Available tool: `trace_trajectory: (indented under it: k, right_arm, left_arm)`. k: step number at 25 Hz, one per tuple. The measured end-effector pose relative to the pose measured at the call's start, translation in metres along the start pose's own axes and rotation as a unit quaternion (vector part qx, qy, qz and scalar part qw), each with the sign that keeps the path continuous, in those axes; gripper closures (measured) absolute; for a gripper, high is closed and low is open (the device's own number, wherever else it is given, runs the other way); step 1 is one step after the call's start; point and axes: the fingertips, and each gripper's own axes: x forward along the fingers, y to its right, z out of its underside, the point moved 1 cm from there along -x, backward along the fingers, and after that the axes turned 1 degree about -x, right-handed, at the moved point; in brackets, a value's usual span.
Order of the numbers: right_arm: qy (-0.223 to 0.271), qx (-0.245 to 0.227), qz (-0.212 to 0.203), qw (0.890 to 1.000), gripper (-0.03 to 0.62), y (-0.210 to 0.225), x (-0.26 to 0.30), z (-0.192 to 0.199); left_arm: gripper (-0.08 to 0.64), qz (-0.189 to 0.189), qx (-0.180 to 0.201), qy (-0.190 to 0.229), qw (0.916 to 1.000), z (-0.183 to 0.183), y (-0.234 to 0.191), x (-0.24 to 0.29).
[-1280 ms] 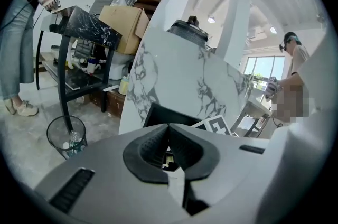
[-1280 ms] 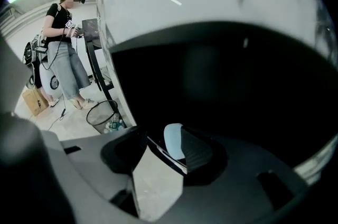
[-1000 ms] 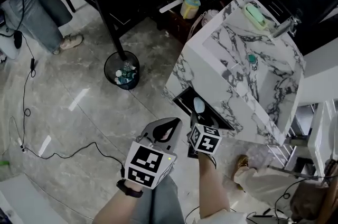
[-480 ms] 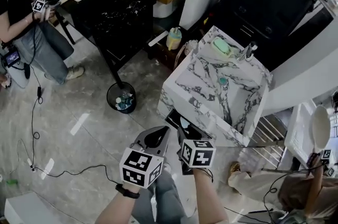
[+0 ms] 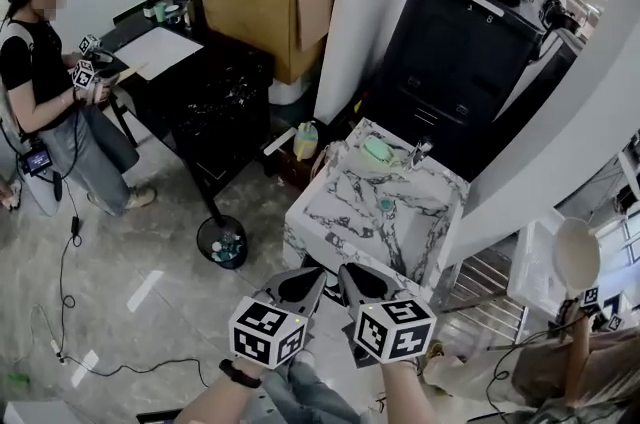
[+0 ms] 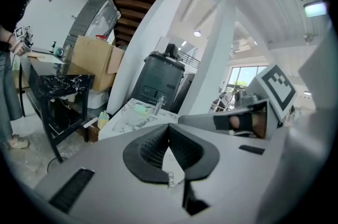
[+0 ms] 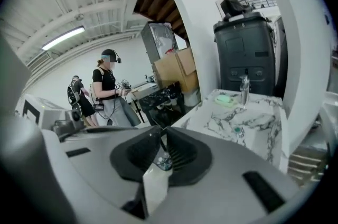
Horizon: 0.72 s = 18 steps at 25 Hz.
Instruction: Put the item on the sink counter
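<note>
Grippers side by side at 6 o'clock in the head view: the left gripper (image 5: pixel 305 282) and the right gripper (image 5: pixel 358 280), each carried in a person's hand, point toward the marble sink counter (image 5: pixel 335 202), which stands just beyond them at 12 o'clock.

The left gripper's jaws are closed, tips meeting, and only pale floor shows through the gap behind them. The right gripper's jaws have just been closing and now meet at the tips as well. Its own view shows a pale strip low in the gap behind the tips, and whether that is a held thing or floor seen through cannot be told. Which thing is the task's item cannot be told either.

On the counter, a pale green object (image 5: pixel 377 150) lies at the far edge, with the faucet (image 5: pixel 421 152) just beside it at 3 o'clock. A small teal thing (image 5: pixel 386 205) sits in the basin, nearer the grippers. A yellow bottle (image 5: pixel 305 140) stands off the counter at 9 o'clock from the green object.

A black waste bin (image 5: pixel 222 242) sits on the floor at 10 o'clock from the left gripper, near a leg of a black table (image 5: pixel 215 97). A cardboard box (image 5: pixel 265 7) shows at 1 o'clock from that table, and a black cabinet (image 5: pixel 460 52) stands at 1 o'clock from the counter. A second person (image 5: pixel 45 82) stands at 10 o'clock in the frame.
</note>
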Motion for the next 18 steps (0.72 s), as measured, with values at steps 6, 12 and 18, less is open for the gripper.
trace_trajectory:
  k: [6,12,18]
  right_arm:
    - [0.085,-0.062,-0.027,0.994,0.583,-0.029,-0.055,-0.06]
    - [0.105,-0.08,-0.031,0.991,0.584,-0.04,-0.084,-0.061]
    - [0.105,-0.075,-0.034,0.991,0.584,-0.037,-0.087,-0.055]
  left_arm:
    - [0.546,0.028,0.033,0.033,0.9985,-0.051,0.035,-0.015]
    - [0.546,0.048,0.054,0.056,0.9958,-0.069,0.06,-0.034]
    - [0.546,0.053,0.062,0.062,0.9947,-0.074,0.073,-0.036]
